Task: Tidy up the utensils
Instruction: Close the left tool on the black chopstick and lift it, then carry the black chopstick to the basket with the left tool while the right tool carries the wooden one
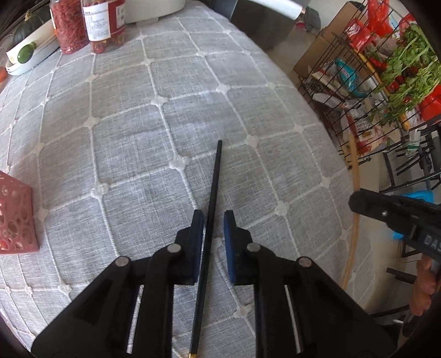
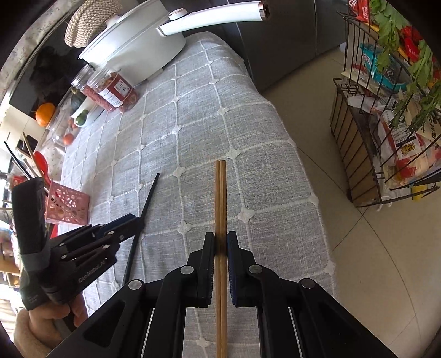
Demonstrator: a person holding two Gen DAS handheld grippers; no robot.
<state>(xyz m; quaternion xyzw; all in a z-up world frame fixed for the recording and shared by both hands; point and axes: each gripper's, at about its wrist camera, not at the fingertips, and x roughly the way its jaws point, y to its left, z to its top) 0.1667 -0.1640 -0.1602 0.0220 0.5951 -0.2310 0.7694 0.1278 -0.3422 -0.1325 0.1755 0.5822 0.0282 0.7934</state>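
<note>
We see a black chopstick (image 1: 208, 236) lying flat on the table (image 1: 154, 132). It runs between the two fingers of our left tongs (image 1: 213, 217). The left tongs are spread a little — the stick is close to the left finger, and there is a gap on the other side, so nothing is pinched. In the right wrist view the same black chopstick (image 2: 143, 217) pokes out past the left tongs (image 2: 132, 220), with its thin end pointing away from us.

Our right tongs (image 2: 220, 239) are pressed in on a pair of brown wooden chopsticks (image 2: 220, 203). The two sticks lie side by side, touching, and they stick out straight ahead over the table (image 2: 261, 154).

The table has a gray cloth with white lines in squares. A pink basket with holes (image 2: 67, 205) stands near the left tongs, and a red spoon (image 2: 44, 165) and some sticks stand up out of it. In the left wrist view we see the pink basket (image 1: 15, 217) at the left edge.

At the far end of the table sit two jars with red stuff inside (image 1: 88, 24) and a big white pot with a long white handle (image 2: 143, 52). A wire rack (image 2: 386, 124) with green leaves and food bags stands on the floor beside the table.
</note>
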